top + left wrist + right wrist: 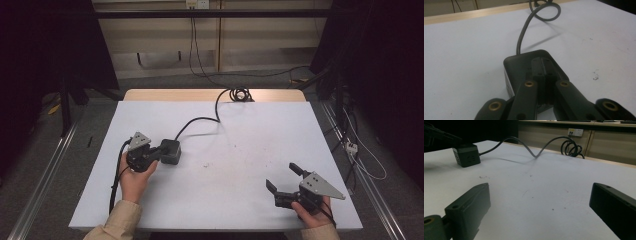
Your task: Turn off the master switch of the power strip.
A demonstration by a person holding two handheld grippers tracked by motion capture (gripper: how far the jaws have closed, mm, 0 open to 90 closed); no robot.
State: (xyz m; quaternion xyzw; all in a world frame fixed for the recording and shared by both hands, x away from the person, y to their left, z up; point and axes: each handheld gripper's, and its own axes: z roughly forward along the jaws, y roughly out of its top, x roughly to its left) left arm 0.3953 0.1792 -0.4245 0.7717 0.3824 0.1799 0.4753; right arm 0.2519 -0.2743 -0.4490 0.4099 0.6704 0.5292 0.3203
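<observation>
- The left gripper (544, 72) has its two black jaws pressed together, with barely a slit between them, and their tips lie on top of the black power cube (521, 67); nothing is pinched between them.
- In the high view the same left gripper (159, 150) points toward the right, its tips meeting the power cube (171, 151), which sits on the left half of the white table (250, 150).
- A dark cable (197, 121) runs from the cube toward the far edge of the table and ends in a coil (240, 94) there.
- The right gripper (284, 181) has its jaws spread wide with nothing between them, low over the table's near right part, well apart from the cube.
- From the right gripper view, the cube (466, 155) stands far off at the upper left, socket holes showing on its side.
</observation>
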